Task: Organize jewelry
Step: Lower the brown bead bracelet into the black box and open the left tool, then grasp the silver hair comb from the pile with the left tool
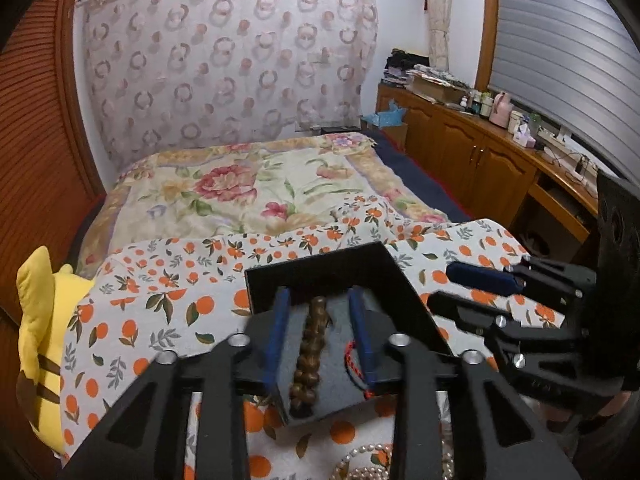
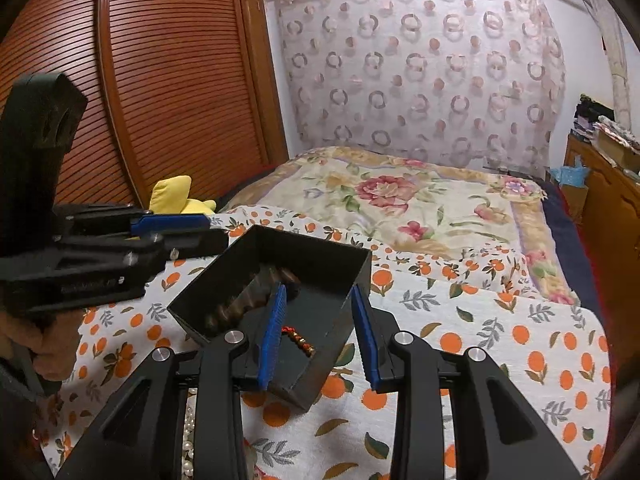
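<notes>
A black open jewelry box [image 1: 404, 292] lies on the orange-print cloth on the bed, and it also shows in the right wrist view [image 2: 352, 280]. Inside lie a brown wooden bead bracelet [image 1: 310, 356] and a red cord bracelet [image 1: 354, 364]; both show in the right wrist view, bead bracelet [image 2: 248, 296] and red cord [image 2: 300, 340]. My left gripper [image 1: 320, 300] is open over the box, its pads either side of the bead bracelet. My right gripper [image 2: 318, 296] is open, straddling the box's right wall. A pearl necklace [image 1: 368, 460] lies on the cloth in front of the box.
A yellow plush toy [image 1: 44, 332] lies at the bed's left edge. A floral quilt [image 1: 248, 192] covers the far bed. A wooden cabinet [image 1: 480, 148] with bottles stands along the right wall. A wooden slatted wardrobe [image 2: 160, 80] stands on the left.
</notes>
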Tool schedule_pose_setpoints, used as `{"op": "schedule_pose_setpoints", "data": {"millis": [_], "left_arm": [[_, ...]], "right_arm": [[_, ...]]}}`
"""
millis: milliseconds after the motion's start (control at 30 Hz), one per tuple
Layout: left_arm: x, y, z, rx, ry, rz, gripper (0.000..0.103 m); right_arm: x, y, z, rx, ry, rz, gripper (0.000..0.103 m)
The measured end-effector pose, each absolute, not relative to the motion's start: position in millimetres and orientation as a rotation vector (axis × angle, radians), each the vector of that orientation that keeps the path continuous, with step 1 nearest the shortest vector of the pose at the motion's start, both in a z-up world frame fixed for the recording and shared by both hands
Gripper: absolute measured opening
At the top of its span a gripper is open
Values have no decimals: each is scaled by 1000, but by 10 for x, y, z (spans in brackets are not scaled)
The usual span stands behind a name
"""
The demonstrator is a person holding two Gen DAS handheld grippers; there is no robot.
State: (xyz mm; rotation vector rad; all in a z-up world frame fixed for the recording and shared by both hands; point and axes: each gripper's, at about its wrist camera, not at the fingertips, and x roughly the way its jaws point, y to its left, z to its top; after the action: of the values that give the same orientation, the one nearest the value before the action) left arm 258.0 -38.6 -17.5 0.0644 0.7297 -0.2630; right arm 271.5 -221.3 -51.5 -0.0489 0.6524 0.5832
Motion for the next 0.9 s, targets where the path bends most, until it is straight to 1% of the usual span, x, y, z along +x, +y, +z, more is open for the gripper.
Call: {"op": "schedule_pose_setpoints", "data": {"millis": [67, 133, 200, 433, 633, 833, 900], "left_arm": [[2505, -383, -162, 70, 729, -267, 33], [2420, -367, -151, 66, 725, -268, 37], [2277, -329, -147, 58, 716, -271, 49], [1785, -258, -225, 54, 714, -277, 57], [1320, -239, -414, 55, 730, -284, 64], [1099, -350, -618, 69, 765, -298, 75], [1020, -423, -685, 82, 775, -306, 81]], "right_arm": [[2669, -2232, -467, -59, 647, 576, 36], [2600, -2244, -425, -68, 643, 573, 36], [2492, -2259, -406, -82, 641, 573, 36], [2044, -2406, -467, -86, 658, 552, 36], [1667, -2526, -594, -75, 687, 528, 36], [1409, -2667, -725, -62, 720, 494, 36], [1309, -2697, -758, -66, 724, 485, 37]]}}
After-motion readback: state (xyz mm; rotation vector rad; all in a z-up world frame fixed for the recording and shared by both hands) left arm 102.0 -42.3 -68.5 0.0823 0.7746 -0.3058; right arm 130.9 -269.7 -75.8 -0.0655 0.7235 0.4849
